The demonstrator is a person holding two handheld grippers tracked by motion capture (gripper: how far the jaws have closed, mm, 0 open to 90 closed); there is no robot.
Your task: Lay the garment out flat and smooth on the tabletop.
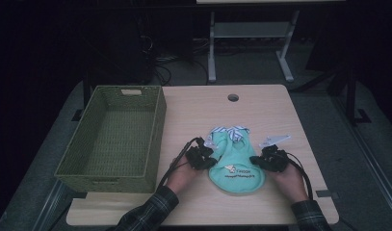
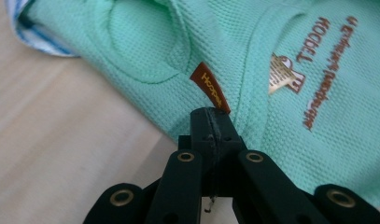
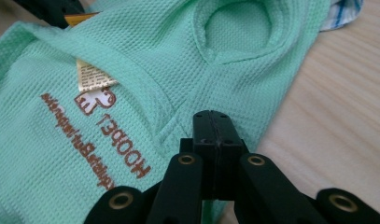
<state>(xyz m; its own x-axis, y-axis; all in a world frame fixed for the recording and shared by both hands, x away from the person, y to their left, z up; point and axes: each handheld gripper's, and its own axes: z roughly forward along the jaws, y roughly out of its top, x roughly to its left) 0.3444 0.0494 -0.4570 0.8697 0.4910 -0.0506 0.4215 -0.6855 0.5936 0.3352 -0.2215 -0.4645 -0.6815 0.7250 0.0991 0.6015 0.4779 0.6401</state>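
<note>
A small mint-green garment (image 1: pixel 234 166) with brown printed lettering lies flat on the wooden table (image 1: pixel 270 110), its blue-striped part (image 1: pixel 229 131) at the far end. My left gripper (image 1: pixel 211 161) sits at its left edge. In the left gripper view the shut left gripper (image 2: pixel 210 113) rests its tips on the garment (image 2: pixel 178 42) beside a brown tag (image 2: pixel 211 88). My right gripper (image 1: pixel 257 161) sits at the right edge. Its shut tips (image 3: pixel 212 114) lie on the fabric (image 3: pixel 131 56) below a sleeve opening. No fabric shows between either pair of jaws.
A green woven basket (image 1: pixel 157 130) stands on the table's left side, with nothing in it. A round cable hole (image 1: pixel 233 97) is near the far edge. Beyond the table are a white stand and cables on the floor.
</note>
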